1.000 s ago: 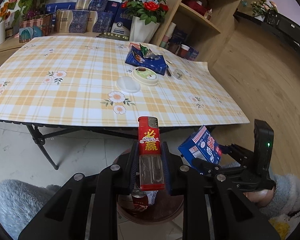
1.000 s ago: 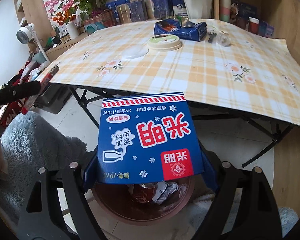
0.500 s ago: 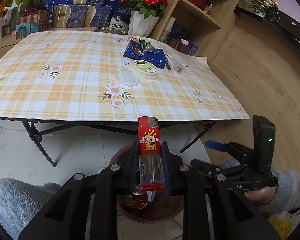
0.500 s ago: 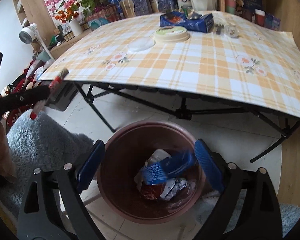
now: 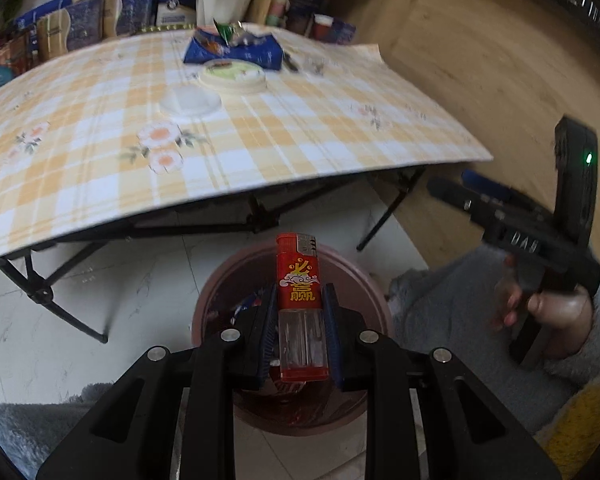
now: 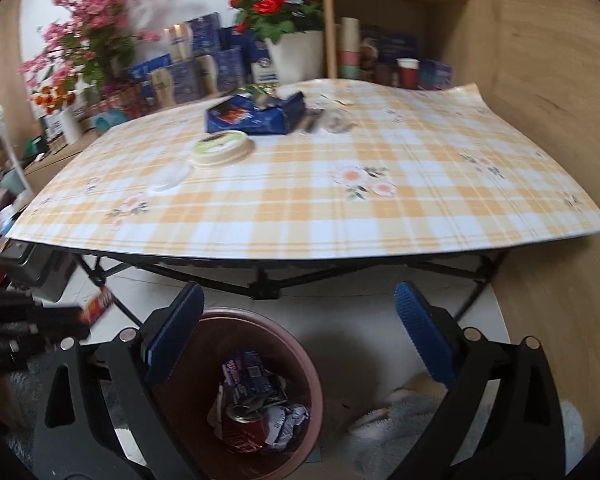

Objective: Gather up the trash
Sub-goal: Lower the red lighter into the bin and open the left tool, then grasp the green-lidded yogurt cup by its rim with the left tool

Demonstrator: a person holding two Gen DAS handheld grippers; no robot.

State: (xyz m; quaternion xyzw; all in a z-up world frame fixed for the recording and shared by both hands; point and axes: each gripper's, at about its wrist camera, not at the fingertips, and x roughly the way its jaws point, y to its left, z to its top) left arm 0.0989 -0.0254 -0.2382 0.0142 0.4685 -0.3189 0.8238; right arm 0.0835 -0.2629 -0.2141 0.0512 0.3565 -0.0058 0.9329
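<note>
Left wrist view: my left gripper [image 5: 300, 320] clamps the red lighter [image 5: 299, 308] by its clear lower body, standing upright directly over the brown bin [image 5: 292, 344]. Risk: released from this pose, it could clip the rim at 12 o'clock and bounce onto the tile. My right gripper [image 5: 456, 184] sits at 3 o'clock, off to the bin's side.

Right wrist view: my right gripper [image 6: 300, 336] is empty, jaws opening and already wide, nothing between the pads. The bin [image 6: 308, 364] lies at 7 o'clock, holding a can [image 6: 246, 426] and wrappers. Remaining trash sits at 11 o'clock on the table [image 6: 420, 208]: blue wrapper [image 6: 256, 114], round lid [image 6: 220, 148]. Risk: a thin lid may slip a wide pinch.
</note>
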